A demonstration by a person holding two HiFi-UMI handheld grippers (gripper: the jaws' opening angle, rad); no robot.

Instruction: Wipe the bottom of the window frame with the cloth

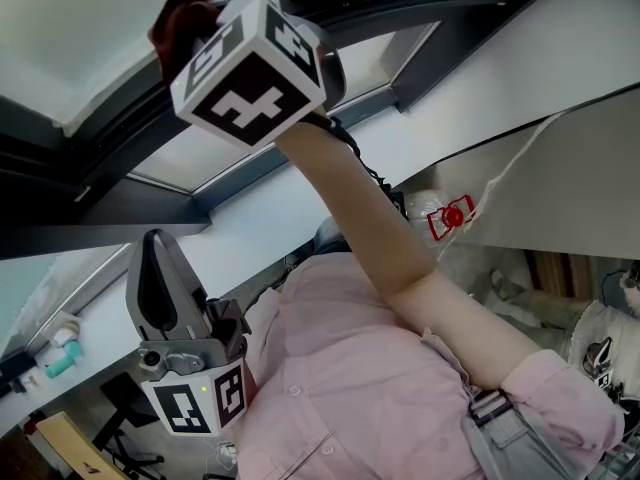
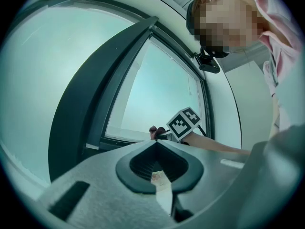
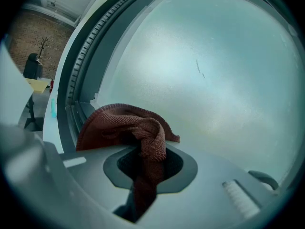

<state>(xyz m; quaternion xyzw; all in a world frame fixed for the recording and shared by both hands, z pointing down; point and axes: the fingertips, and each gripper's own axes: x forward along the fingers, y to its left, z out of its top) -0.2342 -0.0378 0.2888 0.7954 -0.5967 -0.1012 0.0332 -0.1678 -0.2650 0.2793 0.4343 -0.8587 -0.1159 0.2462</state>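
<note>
Dark-red cloth [image 3: 136, 128] pinched in my right gripper [image 3: 144, 151], bunched just past its tips; window frame [image 3: 71, 89] close on its left, glass [image 3: 214, 70] beyond. Left gripper [image 2: 155, 147]: jaws pressed together on nothing, well below the right.

The cloth [image 3: 125, 127] — dark red, ribbed weave — is bunched and pinched between the right gripper's [image 3: 147, 163] jaws, its loose folds bulging toward the pale glass, just beside the dark grey window frame [image 3: 75, 75].
</note>
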